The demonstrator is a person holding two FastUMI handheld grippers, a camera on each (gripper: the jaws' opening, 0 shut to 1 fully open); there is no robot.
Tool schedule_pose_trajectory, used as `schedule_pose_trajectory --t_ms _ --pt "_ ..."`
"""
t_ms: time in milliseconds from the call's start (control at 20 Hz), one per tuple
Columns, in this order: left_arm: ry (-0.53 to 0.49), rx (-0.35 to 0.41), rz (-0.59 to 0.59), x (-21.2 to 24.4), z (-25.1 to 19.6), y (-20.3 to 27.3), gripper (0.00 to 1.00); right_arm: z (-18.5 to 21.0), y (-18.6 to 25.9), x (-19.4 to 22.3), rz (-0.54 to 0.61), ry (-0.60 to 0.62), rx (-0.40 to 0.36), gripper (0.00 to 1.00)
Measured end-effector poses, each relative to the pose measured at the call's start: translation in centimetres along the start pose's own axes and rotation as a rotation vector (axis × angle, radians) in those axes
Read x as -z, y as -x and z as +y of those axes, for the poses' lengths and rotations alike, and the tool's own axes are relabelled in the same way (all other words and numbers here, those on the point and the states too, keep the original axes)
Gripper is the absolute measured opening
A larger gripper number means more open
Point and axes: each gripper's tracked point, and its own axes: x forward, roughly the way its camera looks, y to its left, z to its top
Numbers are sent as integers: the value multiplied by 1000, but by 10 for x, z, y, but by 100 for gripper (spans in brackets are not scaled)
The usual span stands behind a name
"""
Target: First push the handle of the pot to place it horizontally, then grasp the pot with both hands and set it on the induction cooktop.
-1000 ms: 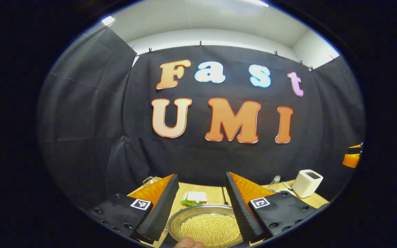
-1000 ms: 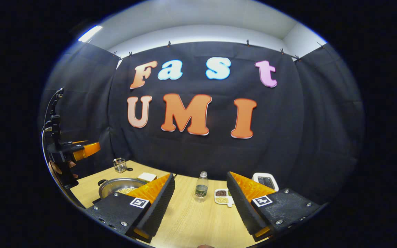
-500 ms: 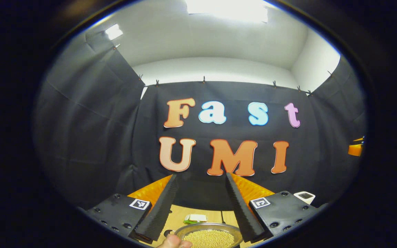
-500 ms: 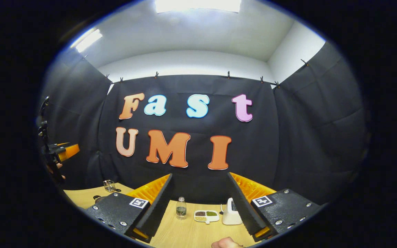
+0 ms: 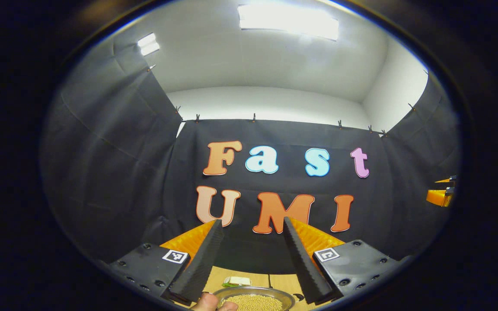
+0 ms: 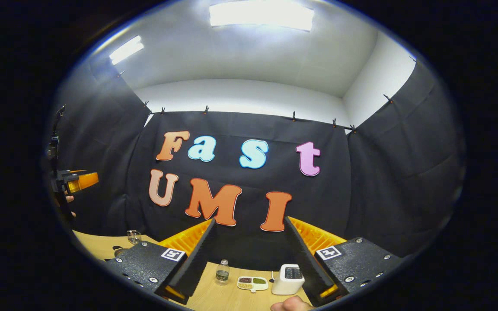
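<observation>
Left gripper (image 5: 249, 259): released, jaws spread wide, grasping nothing, raised above the bench (image 5: 253, 278) and pointed at the booth wall. Pot (image 5: 255, 299): metal, round, filled with pale yellow beans, on the bench below and between the jaws at the bottom edge of the left gripper view; its handle cannot be made out. Fingertip (image 5: 208, 302): at the pot's near left rim. Small white and green item (image 5: 237, 281): on the bench beyond the pot.
Right gripper (image 6: 249, 259): released, jaws wide apart, empty, held above the bench. Bottle (image 6: 221, 271), divided dish of beans (image 6: 252, 283) and white appliance (image 6: 288, 278): in a row on the bench between the jaws. Glass (image 6: 134, 236): far left on the bench
</observation>
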Motion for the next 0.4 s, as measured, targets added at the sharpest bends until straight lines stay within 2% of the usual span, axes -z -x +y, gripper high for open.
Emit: schedule_pose_trajectory --t_ms 50,100,200,400 --pt "-4 -5 -2 -1 1 -1 94 1 1 -2 0 -5 -3 97" --pt "-12 -11 -8 -4 3 0 94 1 2 -3 -1 -12 -7 95" --pt "-21 -18 -30 -11 3 -2 94 1 3 -4 -6 -17 -8 97" --pt "-27 -17 -45 -15 -1 -1 94 2 4 -8 -34 -24 0 95"
